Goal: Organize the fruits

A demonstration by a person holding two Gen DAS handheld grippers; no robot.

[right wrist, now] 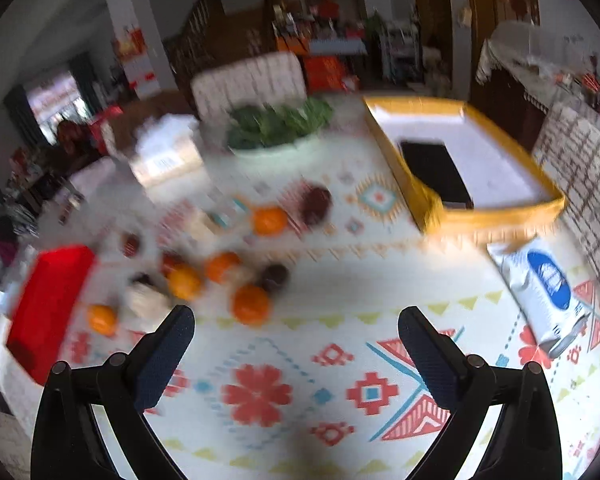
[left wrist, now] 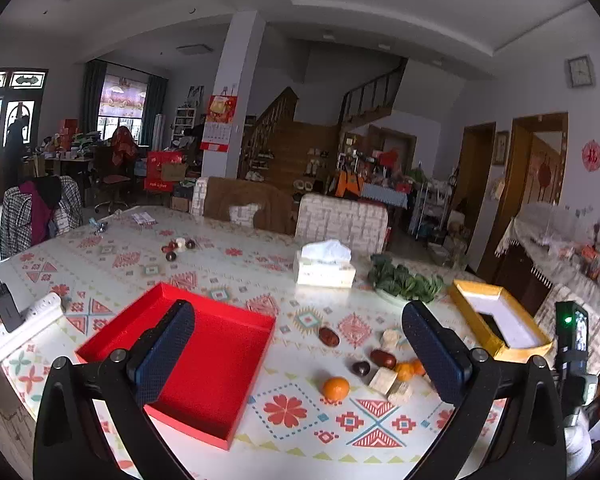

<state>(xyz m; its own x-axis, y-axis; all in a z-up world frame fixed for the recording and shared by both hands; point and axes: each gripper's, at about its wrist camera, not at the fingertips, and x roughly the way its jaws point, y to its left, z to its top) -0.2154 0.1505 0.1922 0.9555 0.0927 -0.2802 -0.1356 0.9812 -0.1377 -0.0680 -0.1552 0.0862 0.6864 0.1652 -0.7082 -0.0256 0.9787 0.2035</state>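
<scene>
two pairs of tongs hang above the patterned desk, both spread wide with nothing between their pads: the left tongs hover over the near edge of the red tray, the right tongs over bare cloth short of the fruit. no fruit looks sorted yet; the red tray is empty, and the yellow box holds only a dark flat object on its white floor. the fruit lies loose between the two containers: in the left wrist view an orange sits just beside the tray, with dark red fruits, pale blocks and more oranges clustered to its right. the right wrist view is blurred, so exact contacts there cannot be told, though one orange lies nearest those tongs. this looks like the approach before a first pick. the next move likely calls for lowering one pair of tongs around a single round orange, closing gently so it does not roll, then carrying it to a container.
</scene>
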